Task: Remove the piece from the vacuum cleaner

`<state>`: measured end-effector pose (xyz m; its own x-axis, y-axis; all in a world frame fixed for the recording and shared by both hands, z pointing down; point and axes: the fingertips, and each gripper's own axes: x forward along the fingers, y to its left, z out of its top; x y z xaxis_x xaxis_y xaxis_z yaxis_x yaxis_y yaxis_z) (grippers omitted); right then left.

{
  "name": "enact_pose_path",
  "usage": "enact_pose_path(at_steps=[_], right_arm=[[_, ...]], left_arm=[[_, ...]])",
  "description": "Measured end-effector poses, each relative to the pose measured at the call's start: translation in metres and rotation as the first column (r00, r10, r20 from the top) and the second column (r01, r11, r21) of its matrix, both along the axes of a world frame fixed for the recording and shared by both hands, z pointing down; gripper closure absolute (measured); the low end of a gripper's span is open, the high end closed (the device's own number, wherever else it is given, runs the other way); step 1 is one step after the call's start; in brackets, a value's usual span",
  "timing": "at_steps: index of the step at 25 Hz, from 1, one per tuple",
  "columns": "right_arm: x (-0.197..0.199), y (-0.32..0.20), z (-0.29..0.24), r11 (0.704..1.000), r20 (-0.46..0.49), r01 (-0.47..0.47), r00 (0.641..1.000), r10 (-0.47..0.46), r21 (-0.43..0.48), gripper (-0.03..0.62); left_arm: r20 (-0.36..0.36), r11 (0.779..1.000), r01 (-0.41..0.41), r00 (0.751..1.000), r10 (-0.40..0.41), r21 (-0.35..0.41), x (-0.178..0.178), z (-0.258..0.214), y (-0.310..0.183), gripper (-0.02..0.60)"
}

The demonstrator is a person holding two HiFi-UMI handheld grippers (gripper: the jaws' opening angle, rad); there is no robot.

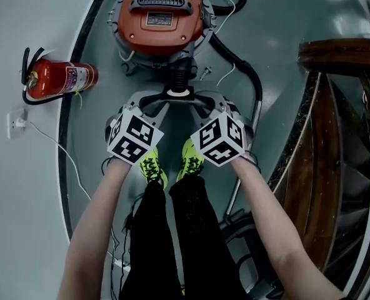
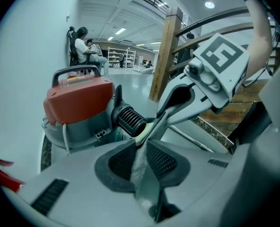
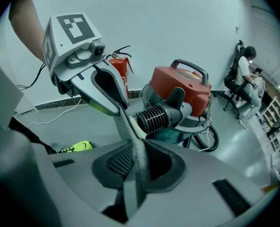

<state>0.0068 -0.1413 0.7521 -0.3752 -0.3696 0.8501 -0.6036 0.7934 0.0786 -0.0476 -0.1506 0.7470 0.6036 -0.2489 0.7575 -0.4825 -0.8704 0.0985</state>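
Observation:
The vacuum cleaner (image 1: pixel 160 17) (image 2: pixel 78 103) (image 3: pixel 180 89), with its orange-red top and black handle, stands on the floor ahead of me. A black ribbed hose cuff (image 1: pixel 180 75) (image 2: pixel 130 119) (image 3: pixel 154 118) sticks out of it towards me. At the cuff's end sits a pale yellowish piece (image 1: pixel 180 94) (image 2: pixel 142 137) (image 3: pixel 139 132). My left gripper (image 1: pixel 169 96) (image 2: pixel 147 135) (image 3: pixel 120 112) comes in from the left and my right gripper (image 1: pixel 195 96) (image 3: pixel 130 136) (image 2: pixel 159 119) from the right. Both sets of fingertips meet on the piece, jaws nearly together.
A red fire extinguisher (image 1: pixel 60 78) (image 3: pixel 121 65) lies by the wall on the left, near a socket (image 1: pixel 16 122) with a white cable. A black hose (image 1: pixel 241 64) and metal tube (image 1: pixel 255 114) run right. A wooden stair rail (image 1: pixel 335 55) is at right. People sit far off (image 2: pixel 85 46).

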Motion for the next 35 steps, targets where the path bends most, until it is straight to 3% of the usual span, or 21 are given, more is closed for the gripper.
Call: enact_pose_path(at_steps=[15,25,35], right_arm=[[-0.017,0.068,0.008,0.995,0.024,0.053,0.998,-0.051,-0.086,0.543],[-0.022,0.076,-0.015,0.996,0.058,0.032,0.998,-0.027,-0.087,0.543],[-0.024,0.07,-0.002,0.996,0.047,0.046,0.998,-0.043,-0.072,0.543]], left_arm=[[0.029,0.996,-0.064,0.997,0.065,-0.055,-0.015,0.005,0.061,0.511],[0.011,0.997,-0.027,1.0,0.028,-0.069,-0.02,-0.016,0.075,0.512],[0.02,0.997,0.01,1.0,-0.008,-0.072,-0.024,-0.002,0.072,0.512]])
